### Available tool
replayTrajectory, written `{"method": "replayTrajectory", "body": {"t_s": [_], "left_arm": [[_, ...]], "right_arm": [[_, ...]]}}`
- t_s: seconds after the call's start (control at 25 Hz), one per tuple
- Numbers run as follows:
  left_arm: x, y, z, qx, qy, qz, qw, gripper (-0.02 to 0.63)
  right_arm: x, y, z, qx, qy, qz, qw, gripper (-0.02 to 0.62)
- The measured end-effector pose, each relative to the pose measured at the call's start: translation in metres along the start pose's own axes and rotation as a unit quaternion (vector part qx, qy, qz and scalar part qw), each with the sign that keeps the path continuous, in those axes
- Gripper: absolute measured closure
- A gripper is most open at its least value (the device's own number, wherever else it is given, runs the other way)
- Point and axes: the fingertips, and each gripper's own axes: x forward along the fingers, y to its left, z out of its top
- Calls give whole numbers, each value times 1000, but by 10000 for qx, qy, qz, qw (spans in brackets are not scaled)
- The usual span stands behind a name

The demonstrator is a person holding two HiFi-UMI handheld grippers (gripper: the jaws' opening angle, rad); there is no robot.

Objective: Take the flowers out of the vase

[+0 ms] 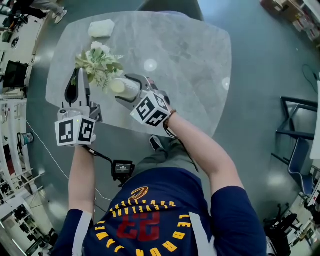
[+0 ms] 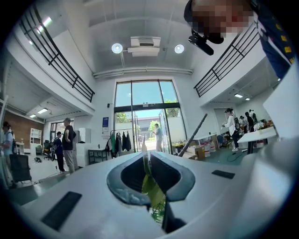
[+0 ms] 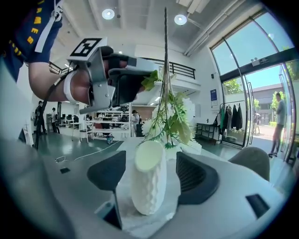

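Note:
A bunch of white flowers with green leaves (image 1: 100, 62) hangs free above the mouth of the white textured vase (image 1: 125, 88). My left gripper (image 1: 80, 73) is shut on a green leafy stem of that bunch, which shows between its jaws (image 2: 145, 156). In the right gripper view the left gripper (image 3: 147, 79) holds the flowers (image 3: 170, 119) just over the vase (image 3: 149, 182), with one long bare stem pointing up. My right gripper (image 1: 129, 90) is shut on the tilted vase, which stands between its two pads (image 3: 150, 161).
The pale marble table (image 1: 190, 60) carries a white folded cloth (image 1: 101, 28) at its far left. A chair back (image 1: 170, 6) stands beyond the table. A dark metal frame (image 1: 300, 135) is on the floor at the right. People stand far off in the hall (image 2: 67, 144).

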Motion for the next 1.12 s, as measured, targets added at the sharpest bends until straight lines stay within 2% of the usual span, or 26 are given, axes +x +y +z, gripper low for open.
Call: {"method": "replayTrajectory", "body": {"t_s": [0.24,0.48,0.68,0.92,1.12], "left_arm": [[-25,43,13,-2,-134,243,9996,583],[-34,47,20,-14,-197,520,9984,583],[-52,59,22,44,-203,752,9970,583],[-85,90,24,104,-104,992,9950,583],[-111,98,24,92,25,1165,9931,583]], "right_arm": [[-28,-5,44,200,-422,-421,9980,279],[-97,-38,67,1002,-959,-737,9876,281],[-139,-43,77,1372,-1184,-781,9803,364],[-165,-29,103,1647,-1256,-855,9746,502],[-186,-26,113,1661,-1106,-1123,9734,511]]}}
